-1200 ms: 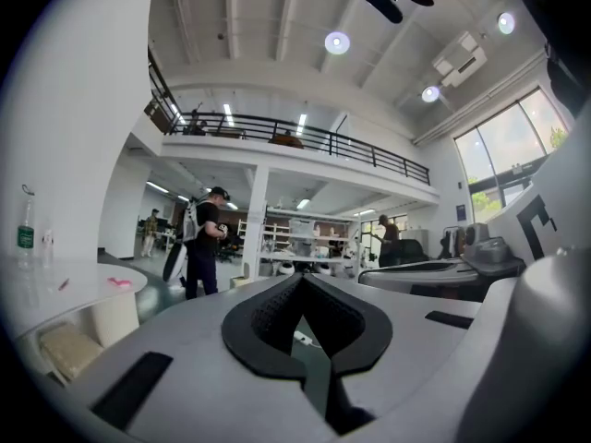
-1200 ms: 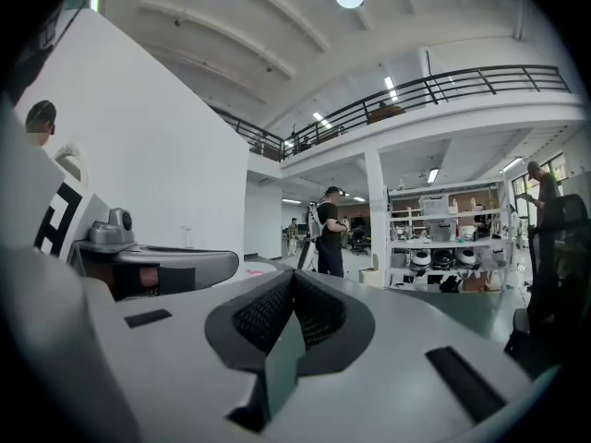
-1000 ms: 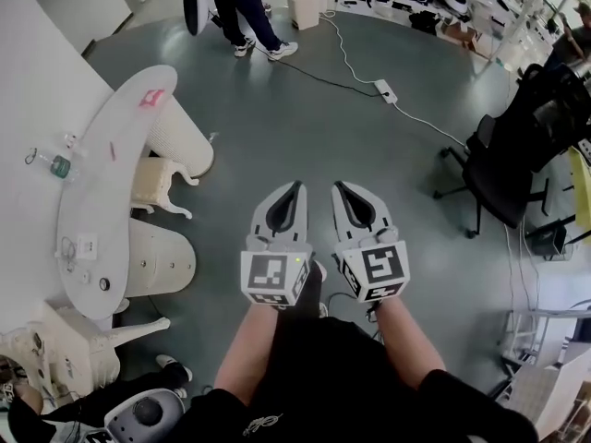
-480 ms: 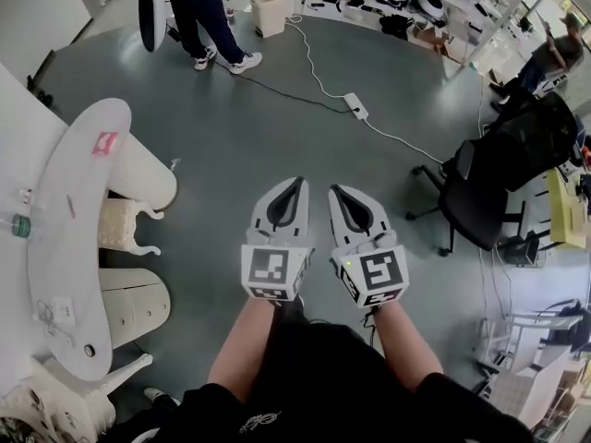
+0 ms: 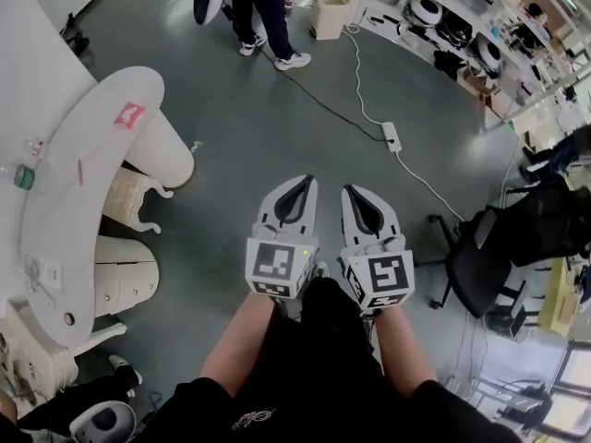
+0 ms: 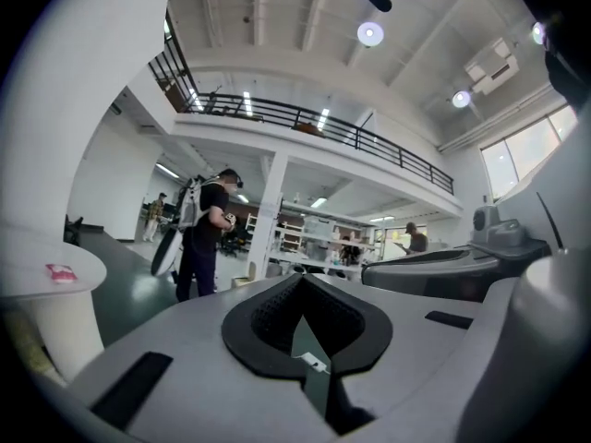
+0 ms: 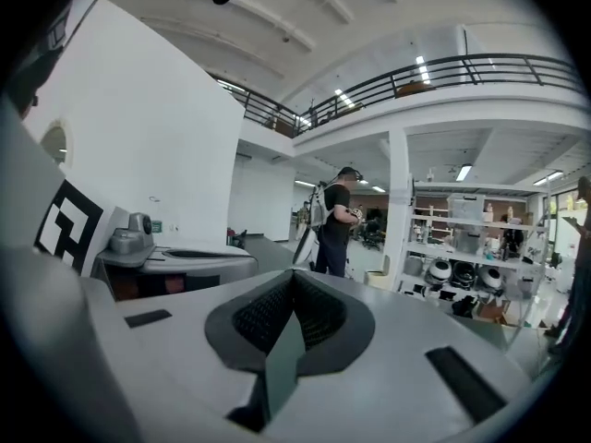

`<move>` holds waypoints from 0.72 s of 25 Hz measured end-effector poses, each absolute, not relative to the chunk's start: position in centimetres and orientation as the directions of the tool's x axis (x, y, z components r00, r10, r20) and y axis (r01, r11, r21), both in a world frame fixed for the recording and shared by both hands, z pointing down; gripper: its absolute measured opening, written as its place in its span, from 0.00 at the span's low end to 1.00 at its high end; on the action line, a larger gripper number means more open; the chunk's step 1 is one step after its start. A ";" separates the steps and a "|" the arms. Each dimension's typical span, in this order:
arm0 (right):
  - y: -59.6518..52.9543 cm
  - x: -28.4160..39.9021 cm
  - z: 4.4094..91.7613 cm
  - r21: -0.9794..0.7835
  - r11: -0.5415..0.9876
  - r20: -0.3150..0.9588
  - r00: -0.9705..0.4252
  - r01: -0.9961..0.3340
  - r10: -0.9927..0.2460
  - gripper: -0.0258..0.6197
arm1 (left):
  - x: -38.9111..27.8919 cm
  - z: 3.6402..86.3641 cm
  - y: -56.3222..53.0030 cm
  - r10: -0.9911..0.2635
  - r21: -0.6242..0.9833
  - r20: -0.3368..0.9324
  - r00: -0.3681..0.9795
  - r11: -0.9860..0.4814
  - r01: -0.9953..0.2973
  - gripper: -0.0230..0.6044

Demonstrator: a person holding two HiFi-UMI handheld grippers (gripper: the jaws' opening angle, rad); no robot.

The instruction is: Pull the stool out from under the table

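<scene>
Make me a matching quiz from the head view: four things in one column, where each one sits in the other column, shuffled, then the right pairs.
Things
1. stool
2. power strip
3. office chair
4. pink card

Places
A. lying on top of the table
B. at the right of the view, beside the desks
C. tucked under the table's edge, at the left
D. on the open floor, upper middle of the view

Pairs: 1-C, 2-D, 3-B, 4-A
</scene>
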State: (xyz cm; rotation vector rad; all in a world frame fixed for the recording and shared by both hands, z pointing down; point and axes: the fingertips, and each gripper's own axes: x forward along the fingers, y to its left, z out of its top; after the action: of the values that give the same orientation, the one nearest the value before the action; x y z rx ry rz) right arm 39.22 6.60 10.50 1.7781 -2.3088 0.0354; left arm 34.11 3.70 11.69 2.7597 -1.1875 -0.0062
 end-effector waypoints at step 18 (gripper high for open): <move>-12.0 35.0 12.0 0.115 0.857 0.180 -0.838 -0.502 -0.515 0.05 | 28.1 13.4 -7.8 -0.993 0.086 0.103 -0.064 0.073 -0.994 0.05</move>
State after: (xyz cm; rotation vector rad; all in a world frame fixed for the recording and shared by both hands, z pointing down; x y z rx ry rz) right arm 34.97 -11.98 11.98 0.7834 -2.8276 -0.0938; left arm 28.09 -7.76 13.43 2.0524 -2.1978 0.0115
